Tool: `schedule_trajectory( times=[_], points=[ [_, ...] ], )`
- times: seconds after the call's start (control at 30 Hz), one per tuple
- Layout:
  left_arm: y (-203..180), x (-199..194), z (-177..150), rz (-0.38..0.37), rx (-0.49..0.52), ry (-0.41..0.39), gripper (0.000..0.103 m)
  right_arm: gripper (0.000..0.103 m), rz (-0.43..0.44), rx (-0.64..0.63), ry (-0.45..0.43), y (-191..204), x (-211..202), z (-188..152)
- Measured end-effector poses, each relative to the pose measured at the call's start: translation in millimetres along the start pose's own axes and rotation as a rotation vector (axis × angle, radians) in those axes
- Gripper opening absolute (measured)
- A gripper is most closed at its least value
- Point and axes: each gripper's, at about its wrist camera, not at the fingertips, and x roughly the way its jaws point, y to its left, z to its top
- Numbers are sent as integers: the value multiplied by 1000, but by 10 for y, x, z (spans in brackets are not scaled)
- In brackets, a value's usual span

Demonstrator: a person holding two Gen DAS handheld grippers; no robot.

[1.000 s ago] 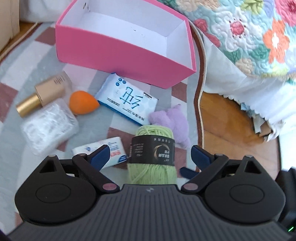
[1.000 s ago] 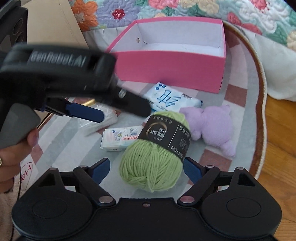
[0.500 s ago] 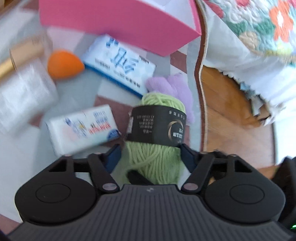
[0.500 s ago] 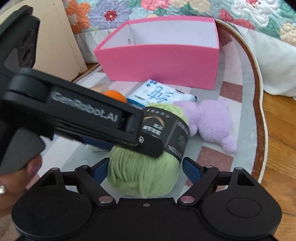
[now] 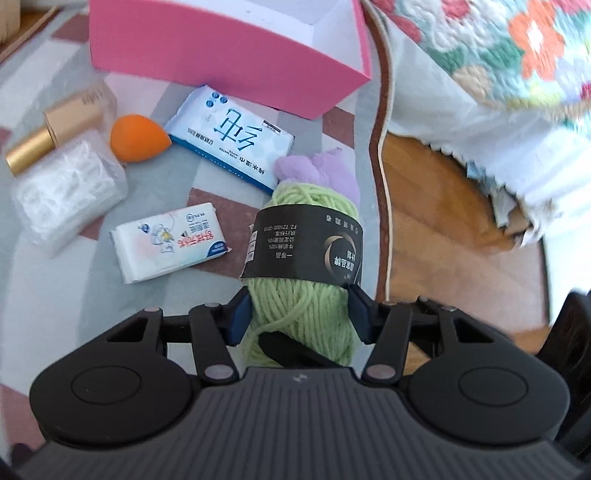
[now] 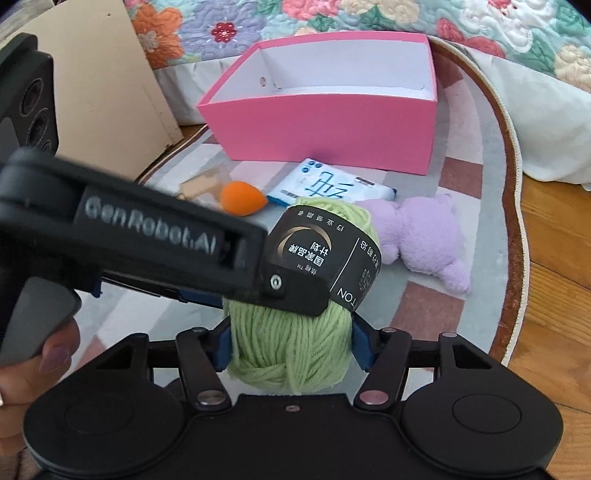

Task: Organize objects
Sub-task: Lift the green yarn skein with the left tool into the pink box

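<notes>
Both your jaws have just been closing: left gripper (image 5: 299,317) and right gripper (image 6: 291,341) now clasp the green yarn ball (image 6: 295,332) above the rug (image 5: 55,295). Its black band reads "TON"; your left gripper's arm reads "GenRobot.AI".

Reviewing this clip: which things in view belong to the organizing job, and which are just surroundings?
Part of the job:
green yarn ball, gripped by left gripper and right gripper
pink box
wipes pack
tissue pack
orange sponge
purple plush
gold bottle
clear packet

Surroundings:
floral quilt
rug
</notes>
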Motion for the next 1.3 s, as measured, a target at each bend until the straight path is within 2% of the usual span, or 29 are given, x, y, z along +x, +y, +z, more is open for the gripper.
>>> schedule_trajectory(
  times=[0.17,0.43,0.6,0.83,1.03,1.2,1.3],
  points=[
    [-141,-301,-6,25,60,-49,53,66,17,-20,-23,101,-165,90],
    [-326,-916,205,-8,118,-169,53,66,25,-89,-154,313,-611,414],
    [-473,-1272,510,-1,153,-205,54,66,14,-147,-211,450,-820,753],
    [-710,-1592,1114,13,215,-254,54,66,6,-190,-255,498,-1016,1446],
    [-647,-1530,1687,-2,211,-295,54,66,-23,-223,-273,479,-813,1950],
    [-492,-1157,2098,-27,205,-288,54,66,-33,-186,-297,283,-465,2151],
    [-395,-812,2352,-31,202,-255,54,66,-44,-129,-284,92,-140,2279]
  ],
)
